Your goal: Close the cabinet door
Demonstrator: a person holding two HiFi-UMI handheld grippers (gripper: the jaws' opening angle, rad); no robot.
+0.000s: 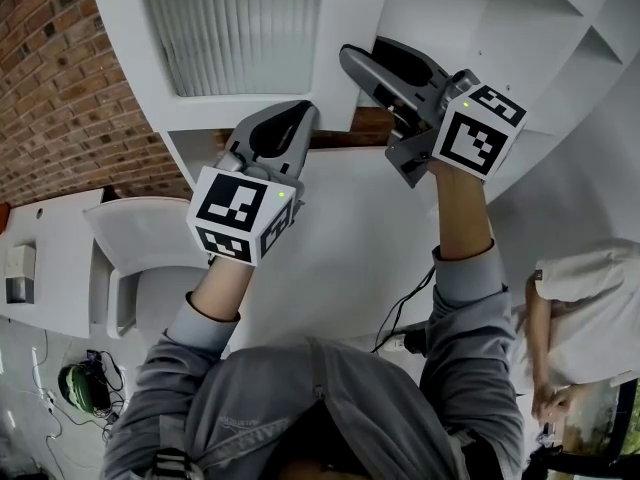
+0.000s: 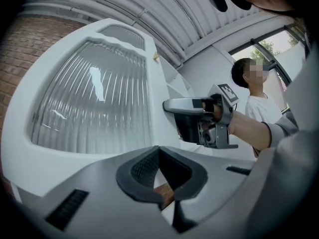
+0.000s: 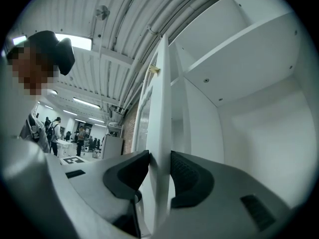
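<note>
The white cabinet door [image 1: 130, 28] with a ribbed glass pane [image 2: 94, 103] stands open, swung out from the cabinet. Its free edge [image 3: 160, 108] runs upright between the jaws of my right gripper [image 3: 159, 168]. The pads sit on either side of the edge without clamping it, so the gripper is open. In the head view my right gripper [image 1: 352, 60] reaches the door's edge from the right. My left gripper [image 1: 303, 115] hangs just below the door's lower rail. Its tips meet with nothing between them [image 2: 159, 151]. My right gripper [image 2: 172, 106] also shows in the left gripper view, at the door's edge.
The cabinet's white shelves [image 1: 560, 28] lie open to the right of the door. A brick wall [image 1: 50, 88] is at the left, with a white counter [image 1: 60, 258] under it. A person [image 1: 580, 298] stands at the right. A black cable [image 1: 400, 313] trails on the floor.
</note>
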